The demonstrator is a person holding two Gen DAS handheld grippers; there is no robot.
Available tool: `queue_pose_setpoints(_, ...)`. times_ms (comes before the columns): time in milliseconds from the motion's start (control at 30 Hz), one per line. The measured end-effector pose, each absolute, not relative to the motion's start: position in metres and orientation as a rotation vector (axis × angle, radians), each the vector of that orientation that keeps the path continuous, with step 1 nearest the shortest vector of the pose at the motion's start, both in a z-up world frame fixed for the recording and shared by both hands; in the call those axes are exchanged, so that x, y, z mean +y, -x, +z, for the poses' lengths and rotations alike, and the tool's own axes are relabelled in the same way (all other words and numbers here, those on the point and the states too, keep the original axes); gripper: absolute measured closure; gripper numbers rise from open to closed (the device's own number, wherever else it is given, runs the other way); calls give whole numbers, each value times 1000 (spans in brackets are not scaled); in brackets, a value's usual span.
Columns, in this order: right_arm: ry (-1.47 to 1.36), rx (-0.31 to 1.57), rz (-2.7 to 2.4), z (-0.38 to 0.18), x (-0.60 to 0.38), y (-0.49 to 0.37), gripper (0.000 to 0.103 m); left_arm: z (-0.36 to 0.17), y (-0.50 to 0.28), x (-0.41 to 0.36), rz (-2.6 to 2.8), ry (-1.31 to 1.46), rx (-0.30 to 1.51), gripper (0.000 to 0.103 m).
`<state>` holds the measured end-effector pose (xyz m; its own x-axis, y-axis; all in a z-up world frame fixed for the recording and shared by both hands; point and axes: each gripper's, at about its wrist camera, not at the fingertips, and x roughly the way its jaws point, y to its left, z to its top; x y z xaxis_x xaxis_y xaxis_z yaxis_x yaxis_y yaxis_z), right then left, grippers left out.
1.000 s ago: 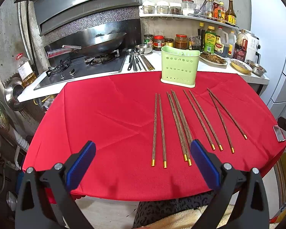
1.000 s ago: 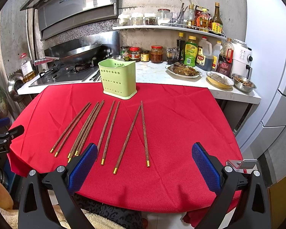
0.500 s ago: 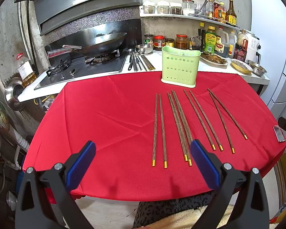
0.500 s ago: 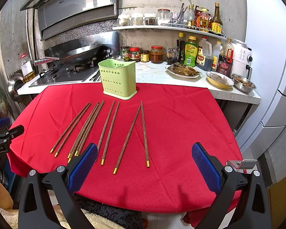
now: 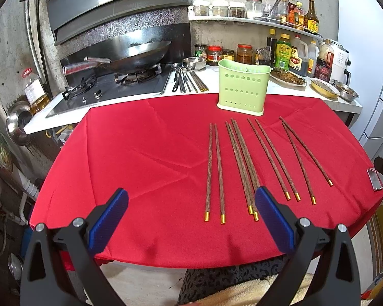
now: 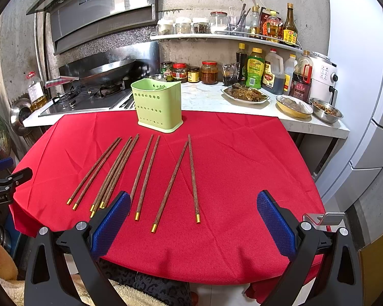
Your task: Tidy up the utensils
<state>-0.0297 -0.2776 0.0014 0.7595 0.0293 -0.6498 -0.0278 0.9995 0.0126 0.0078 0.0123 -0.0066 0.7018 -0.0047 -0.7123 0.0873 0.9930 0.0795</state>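
Chopsticks (image 5: 245, 163) lie fanned in loose pairs across a red tablecloth (image 5: 145, 158) in a home kitchen, gold-capped ends toward the near edge of the table, tips toward a pale green perforated utensil holder (image 5: 243, 86) standing upright at the cloth's far side. At far left, a gas hob (image 5: 107, 86) carries a large steel wok (image 5: 138, 53), with a bottle of cooking oil (image 5: 35, 89) beside it; metal utensils (image 5: 186, 79) rest on the white counter just behind the cloth.

Left gripper (image 5: 190, 213) hovers level above the near edge of the table, fingers spread wide with nothing between the blue pads (image 5: 107, 221); its right pad overlaps the view of the capped ends of the second chopstick group, though contact cannot be judged. Seen from the right wrist camera, the chopsticks (image 6: 145, 173) sit mostly left of centre, well apart from the holder (image 6: 157, 105).

Right gripper (image 6: 192, 220) is held in the same posture, low and forward-facing over the table's front edge, fingers wide apart and empty, its left pad (image 6: 109, 225) near the gold ends. Farther right, jars, sauce bottles (image 6: 255, 67) and dishes of food (image 6: 245, 94) crowd the counter beside a white refrigerator (image 6: 362, 76). A person's patterned trouser leg (image 6: 150, 288) shows beneath the table edge.
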Motion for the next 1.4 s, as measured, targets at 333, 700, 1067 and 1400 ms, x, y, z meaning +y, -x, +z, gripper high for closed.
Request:
queue_pose_setpoints(333, -9, 721, 65, -20, -280, 15, 6, -40, -31, 27, 4, -79, 869, 6)
queue_pose_setpoints(700, -26, 729, 80, -59, -289, -10, 6, -87, -56, 30, 0, -108, 941, 6)
queue_pose_setpoints(1067, -24, 806, 65, -94, -292, -35, 6, -106, -72, 26, -48, -98, 1002, 6)
queue_pose_setpoints(1400, -26, 828, 29, -106, -297, -53, 11, -117, -90, 18, -47, -112, 1032, 9)
